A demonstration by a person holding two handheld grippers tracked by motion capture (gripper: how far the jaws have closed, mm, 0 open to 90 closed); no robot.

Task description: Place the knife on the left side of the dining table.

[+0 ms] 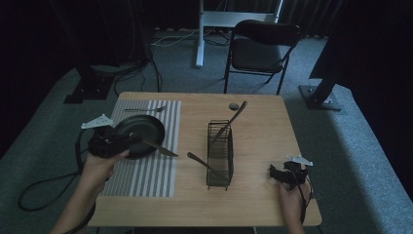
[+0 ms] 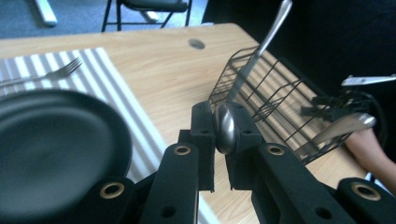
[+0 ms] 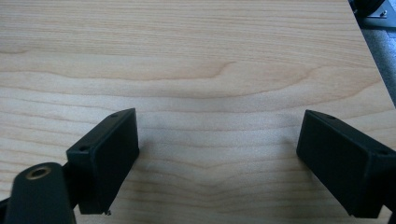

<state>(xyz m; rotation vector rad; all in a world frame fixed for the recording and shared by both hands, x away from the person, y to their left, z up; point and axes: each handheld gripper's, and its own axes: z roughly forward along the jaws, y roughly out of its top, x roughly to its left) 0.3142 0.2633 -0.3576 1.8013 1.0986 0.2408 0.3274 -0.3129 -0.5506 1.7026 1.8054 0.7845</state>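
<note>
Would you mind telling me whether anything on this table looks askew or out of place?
Nothing is spilled or damaged. The knife clamped in the left tool lies slanted across the black plate's rim, and two utensils lean out of the wire basket.

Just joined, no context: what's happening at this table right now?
A person is laying cutlery. The left tool is shut on a knife, held over the black plate on the striped placemat, where a fork already lies. Two more utensils stand in the wire caddy. The right tool rests open on the bare table.
</note>
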